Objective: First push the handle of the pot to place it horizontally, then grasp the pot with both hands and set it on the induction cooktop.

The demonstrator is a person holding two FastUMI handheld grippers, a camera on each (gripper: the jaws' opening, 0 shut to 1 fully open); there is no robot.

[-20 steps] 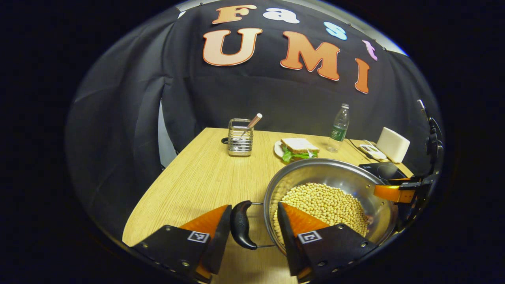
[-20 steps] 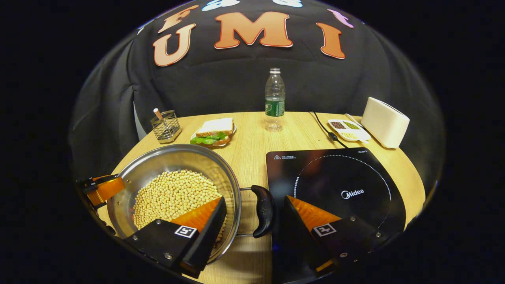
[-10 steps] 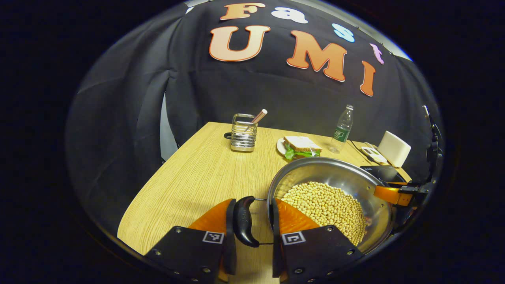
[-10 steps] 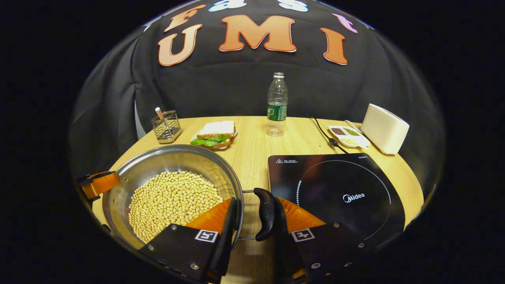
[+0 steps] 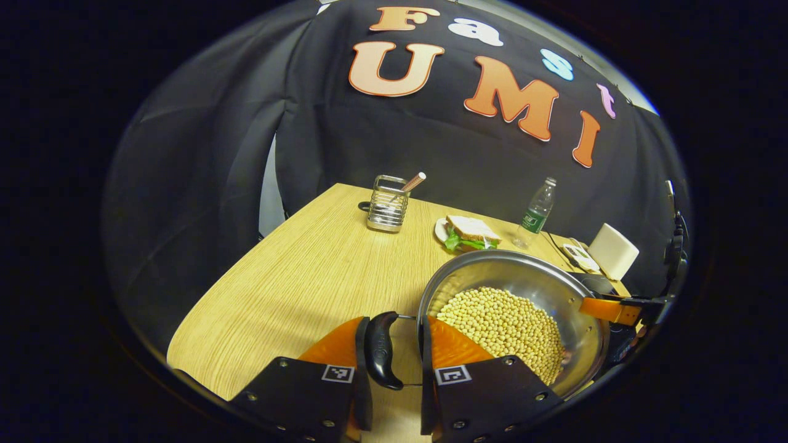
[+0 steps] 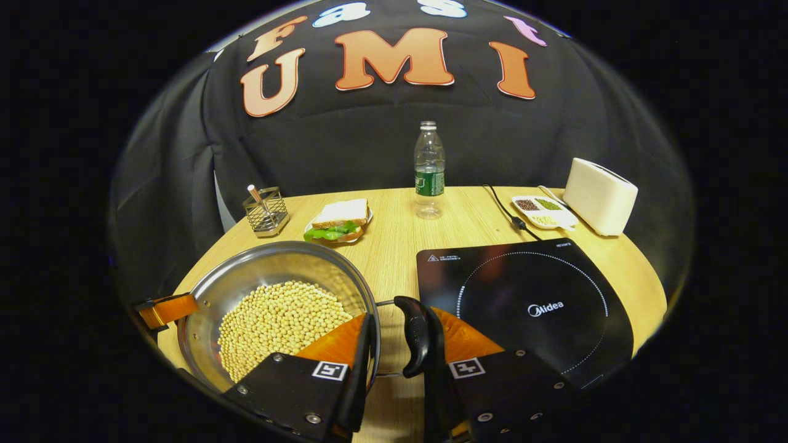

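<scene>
Left gripper [image 5: 393, 360] is pinched across the pot's left side handle [image 5: 380, 349]: outer finger presses the black grip from outside, inner finger sits inside the steel pot [image 5: 514, 320] against the rim wall, so handle + rim are clamped between the two. Right gripper [image 6: 394, 351] does the mirror job on the right side handle [image 6: 417, 335]: one finger inside the rim over the soybeans [image 6: 280, 323], the other pressing the grip from the cooktop side. Both look closed on their handles, no visible gap. Each black grip lies crosswise to the fingers holding it, and both handles stick out level from the rim, so the handle-levelling step reads as done. Pot is carried between the two grippers, over the wooden table [image 6: 394, 252], whether it's fully clear of the wood I can't tell. Key relation: induction cooktop [image 6: 523, 301] lies straight to the right of the pot, just beside the right handle, so the right gripper is the nearer one and leads; the move is a sideways shift rightward w/ the rim kept level, else beans slide. Right gripper view gives the whole glass top and its ring, plus a water bottle [image 6: 429, 172], sandwich [image 6: 338, 218] and toaster [image 6: 600, 197] well behind. Left gripper view barely catches a dark corner of the cooktop behind the rim, but shows the right gripper's finger [image 5: 609, 309] at the far rim and bare table on the left.
</scene>
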